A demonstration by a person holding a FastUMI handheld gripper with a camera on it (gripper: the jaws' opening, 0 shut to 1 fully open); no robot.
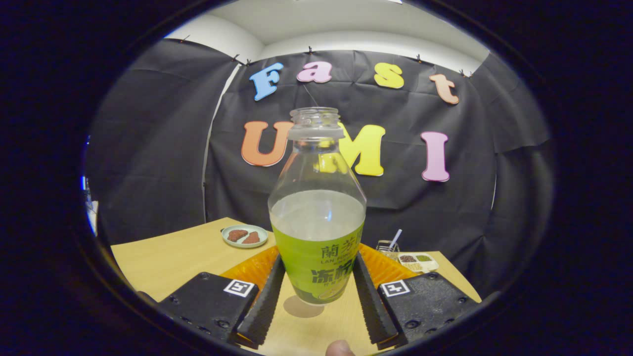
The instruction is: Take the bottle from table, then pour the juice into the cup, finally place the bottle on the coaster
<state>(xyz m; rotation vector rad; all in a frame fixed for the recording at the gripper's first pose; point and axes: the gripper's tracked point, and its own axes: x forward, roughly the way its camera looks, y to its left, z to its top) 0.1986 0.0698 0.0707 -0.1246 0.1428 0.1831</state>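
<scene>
Bottle (316,207) sits clamped between the 2 fingers of the gripper (316,291), upright, uncapped, and lifted clear of the table (163,257), its shadow on the wood below. Step 1, the pickup, looks done. Juice fills about half the bottle, so pouring seems yet to come. No cup can be made out. An orange coaster (252,269) lies just behind the bottle.

A small round plate (245,236) with two brown pieces and a divided tray (418,262) sit on the wooden table (168,257).
</scene>
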